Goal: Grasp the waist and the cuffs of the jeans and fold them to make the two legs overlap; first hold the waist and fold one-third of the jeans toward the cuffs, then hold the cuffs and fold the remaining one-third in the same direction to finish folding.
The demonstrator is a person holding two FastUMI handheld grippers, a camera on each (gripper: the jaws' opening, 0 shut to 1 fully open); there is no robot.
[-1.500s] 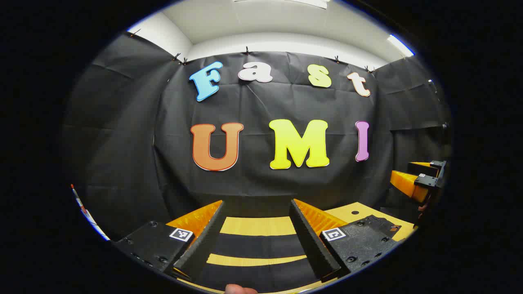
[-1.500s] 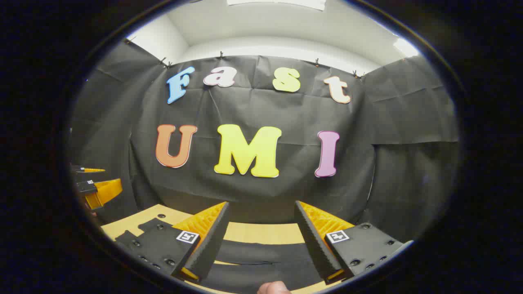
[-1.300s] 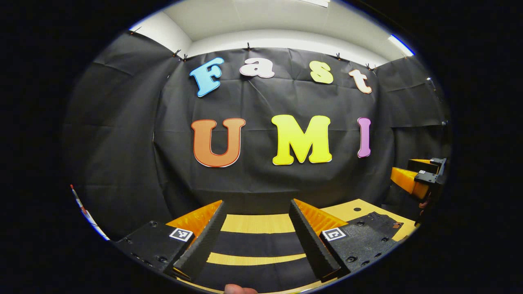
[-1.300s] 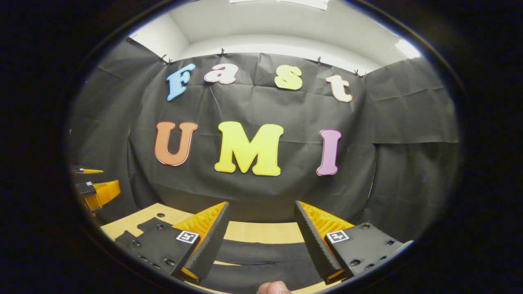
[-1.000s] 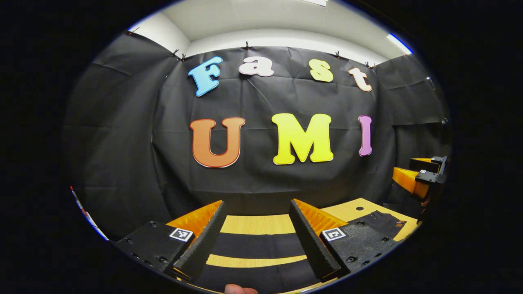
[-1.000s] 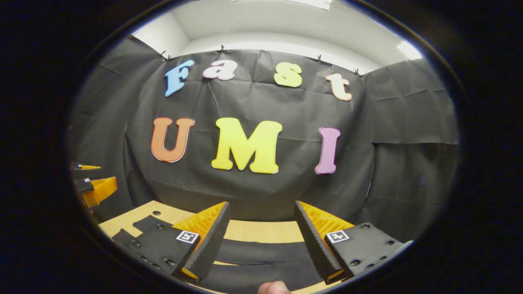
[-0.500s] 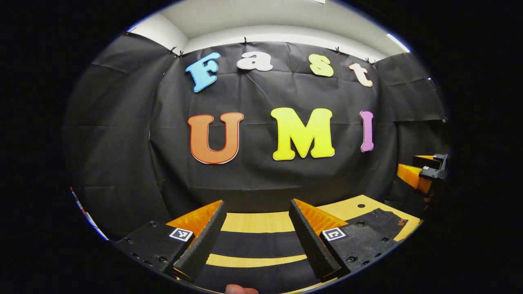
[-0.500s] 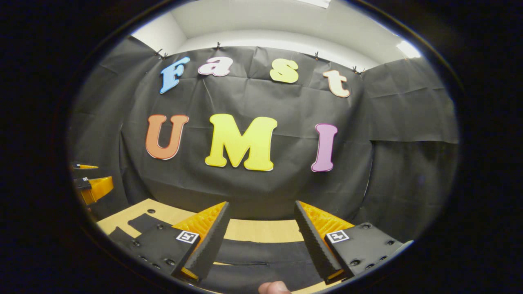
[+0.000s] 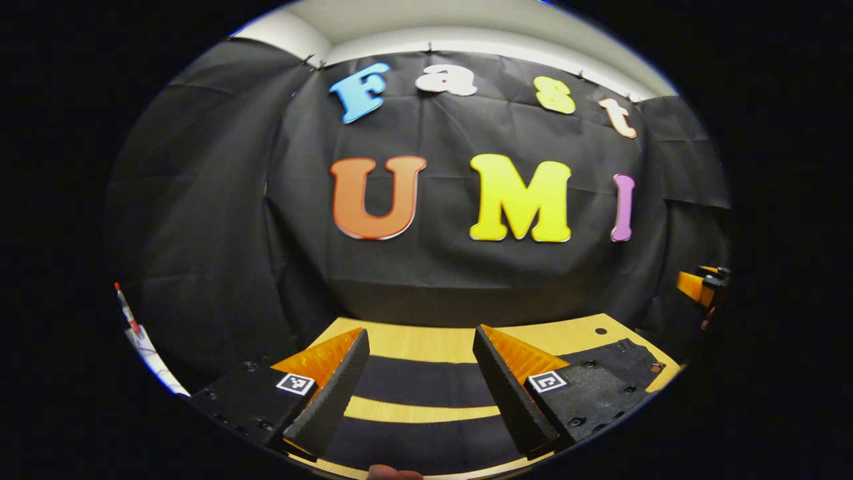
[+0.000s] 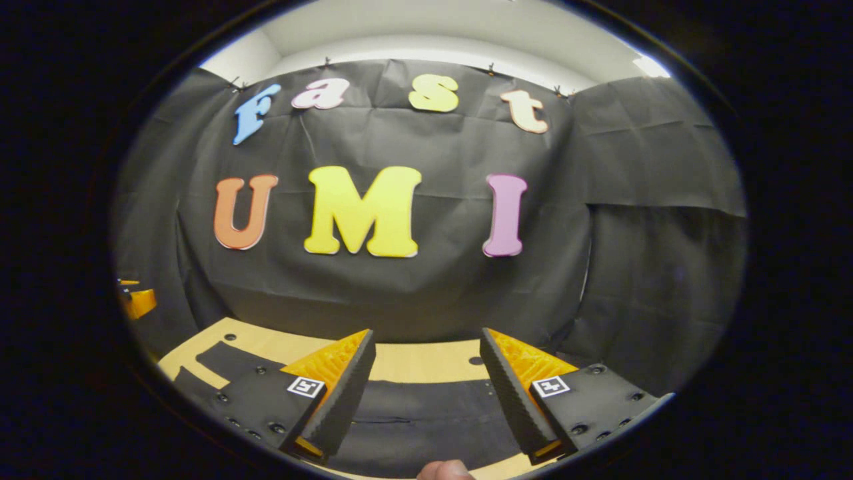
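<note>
Two grippers, left gripper [image 9: 420, 385] and right gripper [image 10: 426, 387], we log with fingers spread wide, gripping nothing; black denim jeans [image 9: 416, 381] lie flat on the pale wooden table [image 9: 426, 341] at lower centre, beneath both

Probably lab booth: black cloth wall [image 9: 200, 200]
</note>
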